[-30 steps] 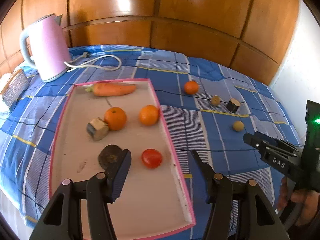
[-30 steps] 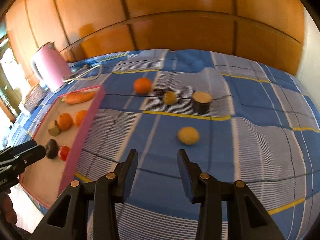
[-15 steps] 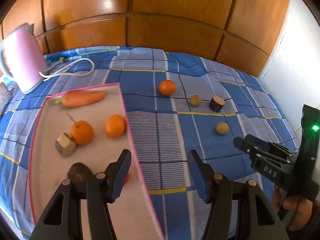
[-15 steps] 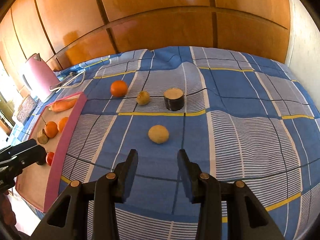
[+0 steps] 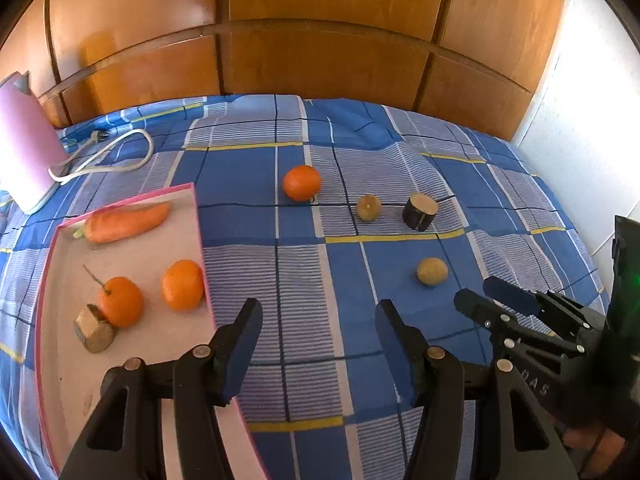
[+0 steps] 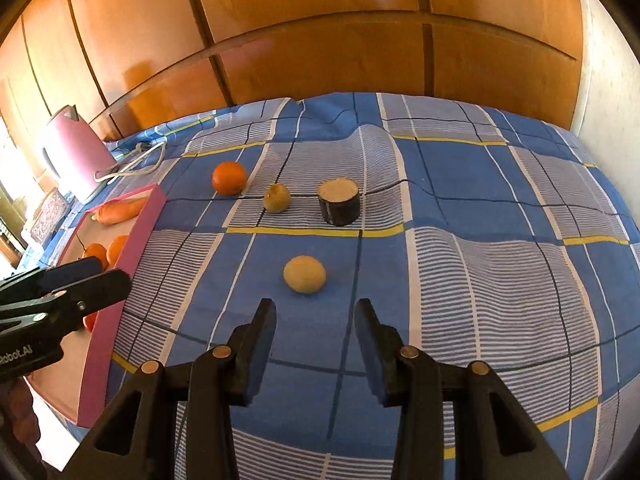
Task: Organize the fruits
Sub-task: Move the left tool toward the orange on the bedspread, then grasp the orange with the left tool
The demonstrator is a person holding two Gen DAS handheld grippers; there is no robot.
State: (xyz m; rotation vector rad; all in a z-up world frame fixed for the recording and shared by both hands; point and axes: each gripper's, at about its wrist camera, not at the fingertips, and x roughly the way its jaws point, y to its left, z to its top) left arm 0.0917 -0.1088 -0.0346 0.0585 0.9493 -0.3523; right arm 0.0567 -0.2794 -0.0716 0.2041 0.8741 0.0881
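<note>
On the blue checked cloth lie an orange (image 5: 302,183) (image 6: 229,177), a small brownish fruit (image 5: 368,207) (image 6: 277,198), a dark round chunk with a pale cut top (image 5: 419,211) (image 6: 338,201) and a yellow round fruit (image 5: 431,271) (image 6: 304,274). The pink-rimmed tray (image 5: 199,232) (image 6: 140,224) holds a carrot (image 5: 124,224), two oranges (image 5: 120,301) and a tan cut piece (image 5: 93,328). My left gripper (image 5: 318,322) is open over the cloth just right of the tray rim, empty. My right gripper (image 6: 315,322) is open, empty, just short of the yellow fruit.
A pink kettle (image 5: 24,148) (image 6: 76,148) with a white cord (image 5: 116,152) stands at the far left. Wooden panels (image 5: 320,60) back the surface and a white wall (image 5: 592,140) bounds the right. Each gripper shows in the other's view.
The left gripper swung right, off the tray and over the cloth, so the tray slid to the left of its view. The right gripper edged closer to the yellow fruit.
</note>
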